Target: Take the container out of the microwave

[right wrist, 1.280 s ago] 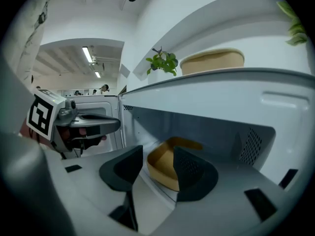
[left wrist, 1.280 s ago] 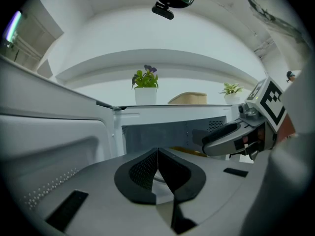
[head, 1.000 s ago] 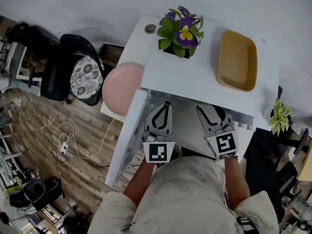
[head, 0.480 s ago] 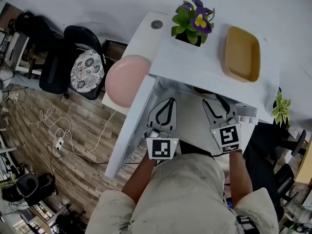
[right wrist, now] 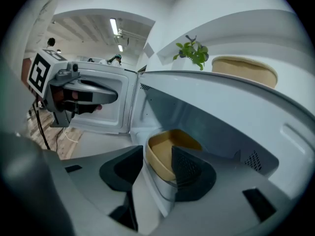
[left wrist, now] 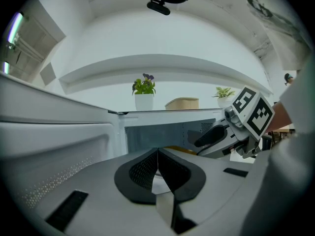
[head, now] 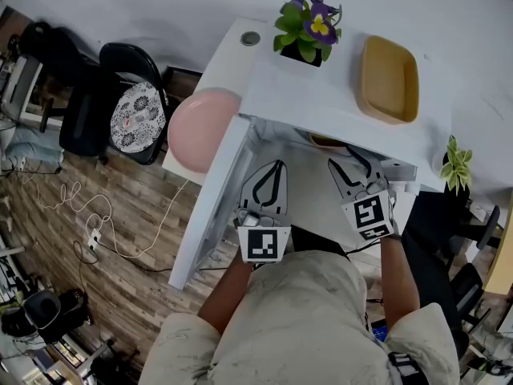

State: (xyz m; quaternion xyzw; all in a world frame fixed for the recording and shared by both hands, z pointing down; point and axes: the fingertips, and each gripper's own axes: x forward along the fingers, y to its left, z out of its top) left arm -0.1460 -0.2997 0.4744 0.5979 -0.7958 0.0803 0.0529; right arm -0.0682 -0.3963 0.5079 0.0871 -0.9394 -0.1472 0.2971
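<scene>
1. The yellow container sits inside the open microwave.
2. My right gripper holds its fingers open, just in front of the container.
3. My left gripper waits at the microwave's front, fingers closed on nothing.

The microwave is white, and the container inside it is mustard yellow. On top of it: a tan tray and a plant with purple-yellow flowers, green leaves. Left of it, a round pink thing and a chair cushion in black-and-white floral print.
</scene>
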